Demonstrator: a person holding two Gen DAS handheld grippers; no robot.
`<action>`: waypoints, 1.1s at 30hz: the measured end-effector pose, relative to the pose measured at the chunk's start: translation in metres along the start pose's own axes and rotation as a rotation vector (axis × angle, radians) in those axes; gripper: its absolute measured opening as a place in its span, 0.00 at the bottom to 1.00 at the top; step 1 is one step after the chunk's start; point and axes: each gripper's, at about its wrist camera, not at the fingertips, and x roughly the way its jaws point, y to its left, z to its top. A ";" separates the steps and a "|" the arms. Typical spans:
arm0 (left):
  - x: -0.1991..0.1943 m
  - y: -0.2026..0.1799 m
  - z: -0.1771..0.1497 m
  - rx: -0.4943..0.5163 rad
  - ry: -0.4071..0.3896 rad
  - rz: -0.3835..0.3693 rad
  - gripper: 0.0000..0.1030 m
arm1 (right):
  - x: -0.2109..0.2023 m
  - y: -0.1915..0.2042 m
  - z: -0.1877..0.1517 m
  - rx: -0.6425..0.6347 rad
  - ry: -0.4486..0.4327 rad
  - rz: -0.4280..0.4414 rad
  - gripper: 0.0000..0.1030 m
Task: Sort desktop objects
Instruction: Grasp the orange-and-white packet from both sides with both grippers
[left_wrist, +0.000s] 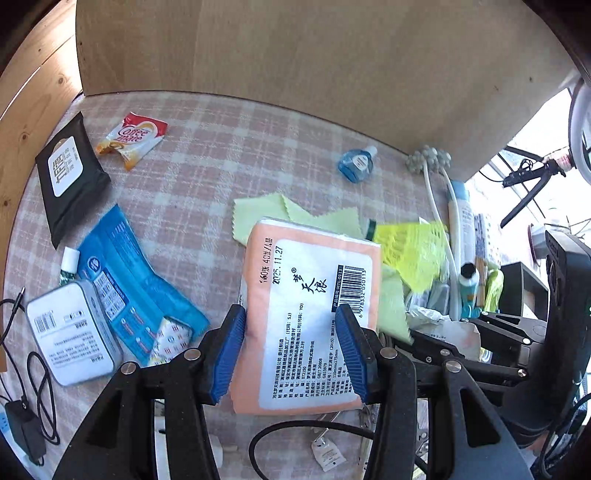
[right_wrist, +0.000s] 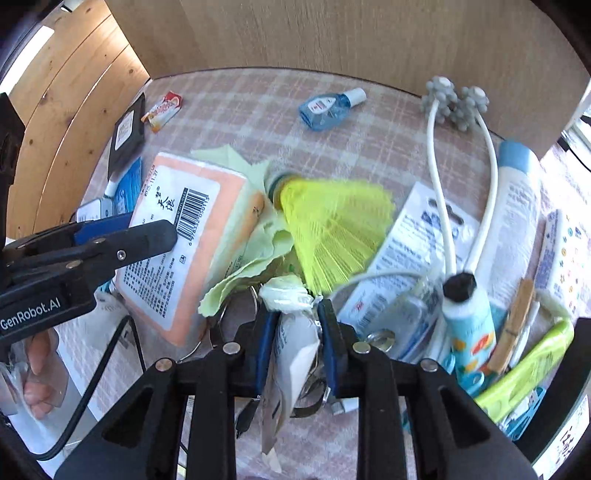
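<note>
An orange tissue pack (left_wrist: 314, 314) with a white barcode label lies on the checked tablecloth (left_wrist: 207, 155). My left gripper (left_wrist: 291, 325) stands open over it: the left pad is at the pack's left edge and the right pad is over the label. The right wrist view shows the same pack (right_wrist: 173, 236) under that gripper's black finger (right_wrist: 147, 236). My right gripper (right_wrist: 297, 317) is shut on a crumpled white plastic packet (right_wrist: 295, 339), blue pads against both its sides. Just beyond lie a yellow shuttlecock (right_wrist: 332, 229) and a pale green cloth (right_wrist: 243, 269).
At left lie a black wipes pack (left_wrist: 70, 177), a creamer sachet (left_wrist: 131, 138), a blue packet (left_wrist: 122, 273), a white tin (left_wrist: 70, 328) and a cable (left_wrist: 40, 387). A blue bottle (right_wrist: 328, 107), white massager (right_wrist: 450, 103), tube (right_wrist: 513, 206) and clothespin (right_wrist: 513, 328) crowd the right. A wooden wall (left_wrist: 295, 55) stands behind.
</note>
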 end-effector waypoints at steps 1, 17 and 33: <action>0.000 -0.003 -0.008 0.004 0.002 -0.004 0.46 | -0.003 -0.004 -0.008 0.007 0.002 0.002 0.23; -0.017 -0.015 -0.070 0.012 0.009 -0.058 0.45 | -0.049 -0.036 -0.121 -0.041 0.041 -0.082 0.24; -0.035 -0.014 -0.084 0.066 -0.041 -0.047 0.45 | -0.111 -0.011 -0.096 0.088 -0.208 0.079 0.51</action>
